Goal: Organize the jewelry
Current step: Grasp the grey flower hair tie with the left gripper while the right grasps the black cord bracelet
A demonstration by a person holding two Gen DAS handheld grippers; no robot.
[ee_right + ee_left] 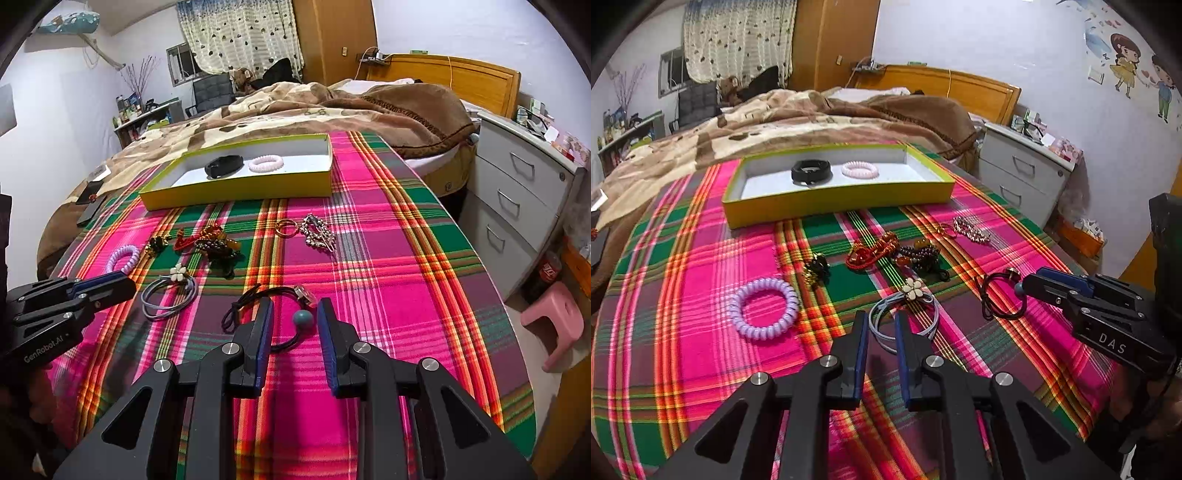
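A yellow box (834, 201) (240, 192) at the table's far side holds a black band (811, 172) and a pale pink coil tie (860, 169). My left gripper (880, 317) is open over the grey hair tie with a white flower (913, 289) (180, 273). My right gripper (294, 308) (1028, 284) is open around the teal bead (303, 319) of a black hair tie (999, 295). A purple coil tie (761, 308), red and dark bead bracelets (875, 249), a gold ring (286, 227) and a silver clip (317, 232) lie loose on the plaid cloth.
The round table (424, 258) has a pink-green plaid cloth; its edge curves close on the right. A bed (332, 107) lies behind, white drawers (517, 192) and a pink stool (554, 325) stand at right.
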